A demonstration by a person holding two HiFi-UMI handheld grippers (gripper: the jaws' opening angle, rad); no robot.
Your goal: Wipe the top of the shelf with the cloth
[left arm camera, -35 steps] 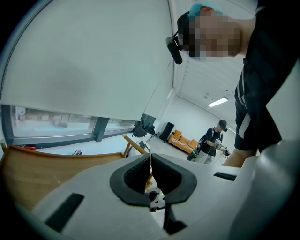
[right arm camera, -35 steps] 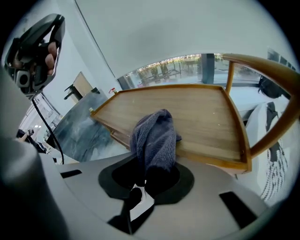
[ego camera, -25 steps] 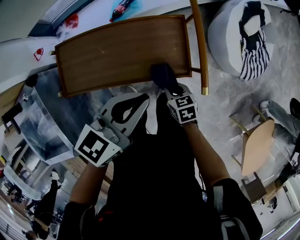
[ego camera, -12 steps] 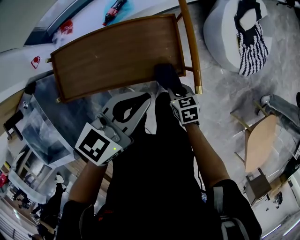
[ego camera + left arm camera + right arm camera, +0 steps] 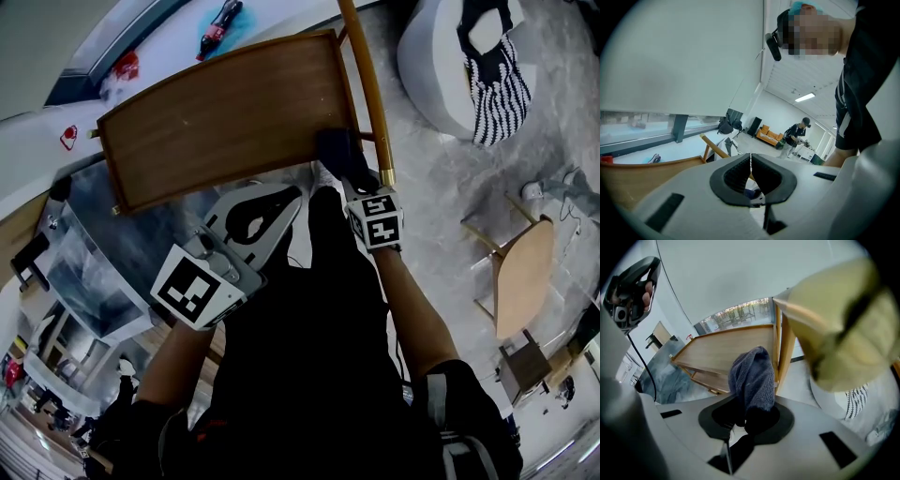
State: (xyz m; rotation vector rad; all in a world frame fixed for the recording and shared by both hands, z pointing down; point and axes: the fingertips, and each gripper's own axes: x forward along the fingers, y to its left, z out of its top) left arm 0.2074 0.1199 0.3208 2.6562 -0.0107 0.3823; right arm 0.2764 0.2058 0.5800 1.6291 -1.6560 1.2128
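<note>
The wooden shelf top (image 5: 225,117) fills the upper middle of the head view, seen from above. My right gripper (image 5: 349,167) is shut on a dark blue-grey cloth (image 5: 336,150), which rests on the shelf's near right corner. In the right gripper view the cloth (image 5: 752,380) hangs out of the shut jaws in front of the shelf top (image 5: 726,350). My left gripper (image 5: 246,223) hovers off the shelf's near edge, held back from it and pointing up; its jaws are shut with nothing between them (image 5: 750,174).
A yellowish wooden post (image 5: 367,89) rises along the shelf's right side. A round white seat with a striped bag (image 5: 497,80) stands at the upper right. A glass-sided case (image 5: 80,272) sits left of the shelf. A wooden side table (image 5: 521,281) is at the right.
The right gripper with the cloth has slid a little to the right, toward the shelf's right corner. The left gripper has barely moved.
</note>
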